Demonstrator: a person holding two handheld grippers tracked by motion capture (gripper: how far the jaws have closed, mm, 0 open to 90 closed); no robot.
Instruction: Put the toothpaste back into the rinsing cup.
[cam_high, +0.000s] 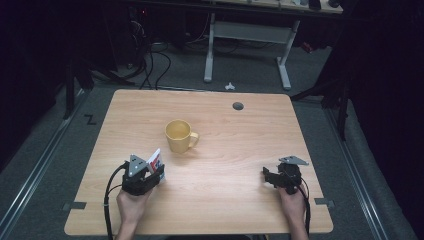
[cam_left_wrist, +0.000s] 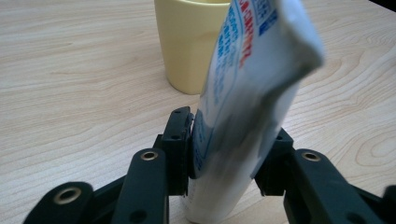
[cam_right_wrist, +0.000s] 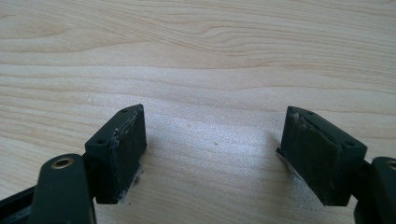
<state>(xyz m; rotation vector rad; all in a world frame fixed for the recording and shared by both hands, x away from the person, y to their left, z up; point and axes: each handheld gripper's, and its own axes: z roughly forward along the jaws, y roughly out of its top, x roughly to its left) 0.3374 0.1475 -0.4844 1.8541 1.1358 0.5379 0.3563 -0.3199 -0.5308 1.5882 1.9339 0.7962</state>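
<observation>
The left gripper (cam_high: 151, 176) has its two black jaws pressed against the sides of a white, soft plastic packet with blue and red print (cam_left_wrist: 243, 107), so the fingers are clamped on it. In the left gripper view the packet stands up between the pads (cam_left_wrist: 180, 140), its lower end reaching down past them and its upper end leaning over to the right and blurring. In the high view the same packet (cam_high: 155, 161) sticks up and forward from the fingertips, tilted toward the far side of the light wooden table (cam_high: 240, 200).

Just beyond the fingertips of that gripper stands a pale yellow ceramic mug (cam_high: 178, 135), upright, open side up, its handle turned to the right. In the left gripper view the mug's wall (cam_left_wrist: 187, 46) rises right behind the packet; whether the two touch cannot be told.

The right gripper (cam_right_wrist: 217, 158) has its fingers spread wide apart with bare tabletop (cam_right_wrist: 210, 70) between them. In the high view it (cam_high: 268, 177) sits low over the table near the right edge, well apart from the mug and packet.
</observation>
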